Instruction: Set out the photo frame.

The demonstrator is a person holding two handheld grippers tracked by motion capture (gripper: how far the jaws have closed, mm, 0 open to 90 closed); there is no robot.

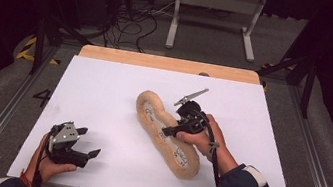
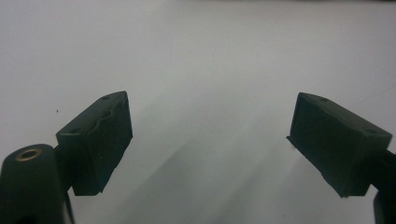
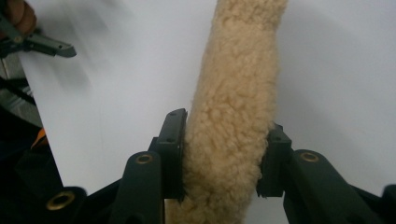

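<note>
Two tongs here: my right tongs (image 3: 222, 161) pinch the fleecy tan slipper (image 1: 168, 134) mid-length, lying mid-counter (image 1: 104, 89). My left tongs (image 1: 86, 154) sit wide open, holding nothing, well left of the slipper.

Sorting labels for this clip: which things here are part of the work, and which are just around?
In the job:
- fleece insoles, lying joined on the table
- right gripper, shut on them
- white table

Just around:
- left gripper, open, idle
- white stand
- floor cables
</note>
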